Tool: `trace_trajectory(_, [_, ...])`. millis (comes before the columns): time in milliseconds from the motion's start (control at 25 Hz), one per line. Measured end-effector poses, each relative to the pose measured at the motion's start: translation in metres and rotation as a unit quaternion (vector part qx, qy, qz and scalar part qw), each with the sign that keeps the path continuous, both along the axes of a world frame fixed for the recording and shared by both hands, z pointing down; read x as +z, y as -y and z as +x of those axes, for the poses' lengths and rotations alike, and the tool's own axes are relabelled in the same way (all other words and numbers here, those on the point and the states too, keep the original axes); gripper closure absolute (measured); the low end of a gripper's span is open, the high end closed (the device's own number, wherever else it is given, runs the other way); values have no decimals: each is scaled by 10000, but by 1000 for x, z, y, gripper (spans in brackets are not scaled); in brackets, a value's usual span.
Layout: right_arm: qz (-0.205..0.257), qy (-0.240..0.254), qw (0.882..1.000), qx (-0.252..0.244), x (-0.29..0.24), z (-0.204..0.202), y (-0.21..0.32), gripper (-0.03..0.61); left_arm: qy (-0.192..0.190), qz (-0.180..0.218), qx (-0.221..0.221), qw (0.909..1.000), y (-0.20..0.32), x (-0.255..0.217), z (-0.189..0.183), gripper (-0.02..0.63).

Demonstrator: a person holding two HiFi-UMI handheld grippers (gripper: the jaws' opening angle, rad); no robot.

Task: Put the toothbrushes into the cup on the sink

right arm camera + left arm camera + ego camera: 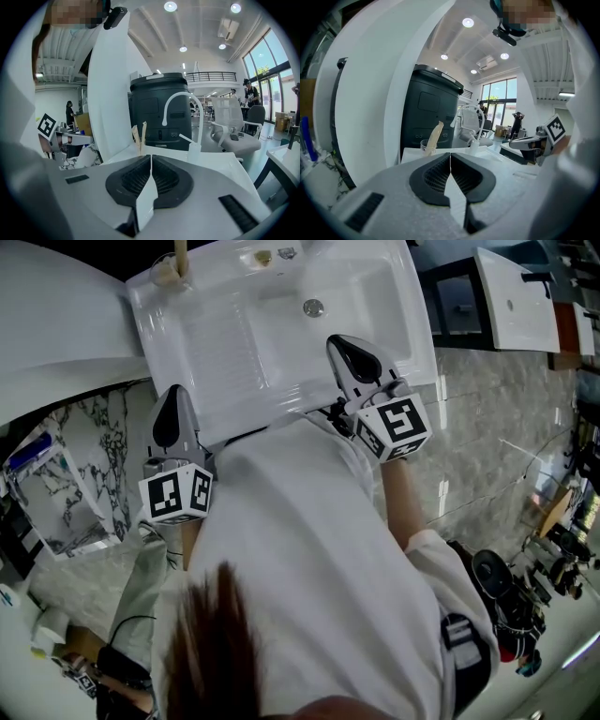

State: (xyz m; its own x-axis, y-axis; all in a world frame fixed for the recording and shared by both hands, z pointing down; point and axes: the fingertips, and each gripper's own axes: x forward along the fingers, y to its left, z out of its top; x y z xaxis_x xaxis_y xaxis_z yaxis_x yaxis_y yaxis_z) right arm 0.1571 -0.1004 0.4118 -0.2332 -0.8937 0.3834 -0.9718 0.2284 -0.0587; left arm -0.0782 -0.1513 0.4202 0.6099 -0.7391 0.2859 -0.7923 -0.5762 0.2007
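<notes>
White sink (pixel 225 343), toothbrushes (pixel 179 255) in corner cup (pixel 167 276), well beyond left claw (pixel 172 407), right claw (pixel 345 351)

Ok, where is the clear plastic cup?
In the head view, the clear plastic cup stands on the white ceramic sink's far left corner, holding beige toothbrushes, ahead of the left gripper.

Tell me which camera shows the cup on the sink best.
The left gripper view: the clear cup stands side-on, rim visible, with a toothbrush leaning in it. The head view shows it small, from above, at the far left corner of the sink. The right gripper view shows only toothbrush tops; the cup itself is hidden.
</notes>
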Motion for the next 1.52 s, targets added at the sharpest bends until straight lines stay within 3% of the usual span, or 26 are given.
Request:
trace_trajectory(840, [7, -59, 9998, 163, -1, 24, -1, 558, 88, -49, 32, 9999, -7, 1, 10, 598])
trace_trajectory(1520, [2, -64, 9999, 97, 0, 20, -2, 558, 95, -90, 25, 9999, -11, 4, 10, 598])
